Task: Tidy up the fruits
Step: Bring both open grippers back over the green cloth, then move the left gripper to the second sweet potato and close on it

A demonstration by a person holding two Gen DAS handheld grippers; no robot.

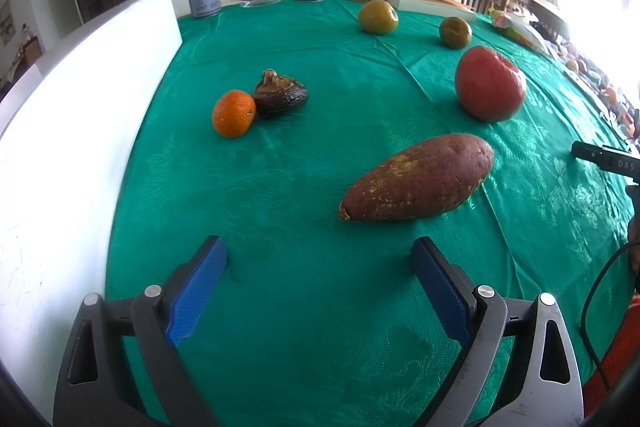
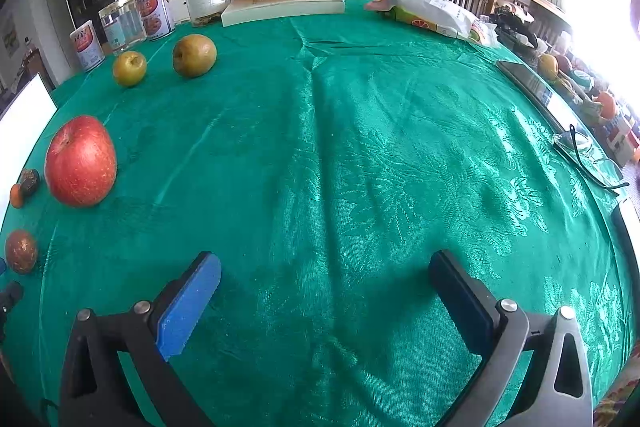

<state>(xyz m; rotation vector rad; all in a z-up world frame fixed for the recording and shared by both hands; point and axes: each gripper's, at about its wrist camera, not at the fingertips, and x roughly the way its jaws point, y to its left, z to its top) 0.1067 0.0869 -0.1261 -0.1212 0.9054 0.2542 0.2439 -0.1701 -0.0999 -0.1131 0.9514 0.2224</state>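
Hovering wide and empty, the left gripper [image 1: 318, 253] and right gripper [image 2: 324, 269] hold nothing — sorting looks barely begun. Scattered on the glossy green cloth [image 2: 360, 147]: a smooth red apple [image 1: 490, 83], rough tapered sweet potato [image 1: 418, 179], dimpled tangerine [image 1: 233, 113] touching a wrinkled dark fruit [image 1: 280, 93] — two round pears [image 1: 378, 17] farther back

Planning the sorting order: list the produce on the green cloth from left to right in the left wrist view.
Orange mandarin → dark wrinkled fruit touching it → sweet potato; then the russet pear and the red apple furthest right. The other pear, far back, overlaps the sweet potato's span, so it is left out.
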